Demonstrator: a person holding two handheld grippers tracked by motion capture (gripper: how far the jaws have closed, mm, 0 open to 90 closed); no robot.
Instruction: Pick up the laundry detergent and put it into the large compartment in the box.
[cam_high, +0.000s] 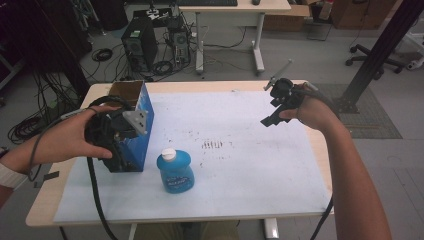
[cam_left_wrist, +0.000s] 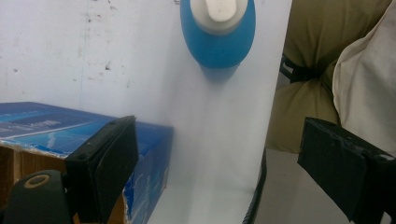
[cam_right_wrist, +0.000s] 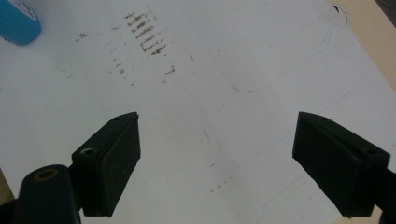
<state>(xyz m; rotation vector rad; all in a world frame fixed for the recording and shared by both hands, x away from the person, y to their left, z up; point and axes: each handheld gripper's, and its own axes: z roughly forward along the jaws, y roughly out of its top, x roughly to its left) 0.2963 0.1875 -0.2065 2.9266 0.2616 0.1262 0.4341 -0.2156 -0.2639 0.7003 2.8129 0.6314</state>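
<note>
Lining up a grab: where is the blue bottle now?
In the high view the bottle stands front-centre on the white sheet, just right of the blue box.

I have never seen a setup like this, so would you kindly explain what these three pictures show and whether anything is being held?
A person sits at a table and holds a black two-jaw gripper in each hand. The high view looks down from above; the other two come from cameras riding on each gripper, looking along its jaws. The left gripper is beside an open blue cardboard box. Its jaws stand apart with nothing between them. The right gripper hovers over the stained white paper sheet, jaws also apart and empty. A blue plastic bottle with a white cap stands on the sheet near the box. Nothing is held.
</note>
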